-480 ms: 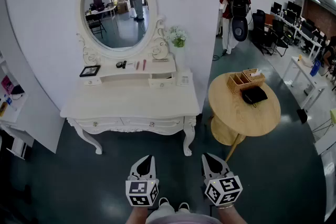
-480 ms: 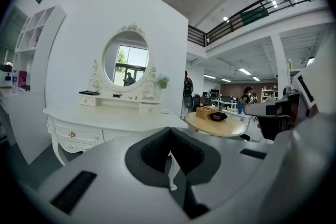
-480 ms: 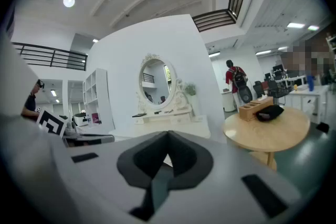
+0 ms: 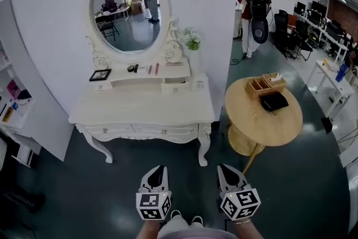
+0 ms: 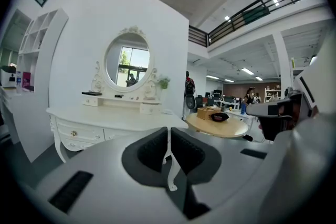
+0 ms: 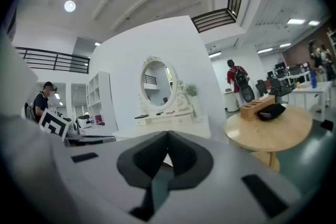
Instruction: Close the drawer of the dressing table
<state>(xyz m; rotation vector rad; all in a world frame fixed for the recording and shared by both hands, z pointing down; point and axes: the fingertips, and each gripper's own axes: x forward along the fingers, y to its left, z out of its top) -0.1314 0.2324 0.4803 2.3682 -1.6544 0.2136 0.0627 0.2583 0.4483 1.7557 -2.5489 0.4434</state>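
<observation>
At upper centre of the head view, the small drawer [image 4: 175,86] of the dressing table [image 4: 142,112] looks pulled out. The left gripper [image 4: 157,172] and right gripper [image 4: 226,170] hang bottom centre, well apart from it.

Left gripper view: fingers [image 5: 157,148] together, empty.

Right gripper view: likewise. Closing has not begun.

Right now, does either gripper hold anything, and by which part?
Nothing is held. The left gripper and the right gripper are both shut and empty, short of the dressing table.
</observation>
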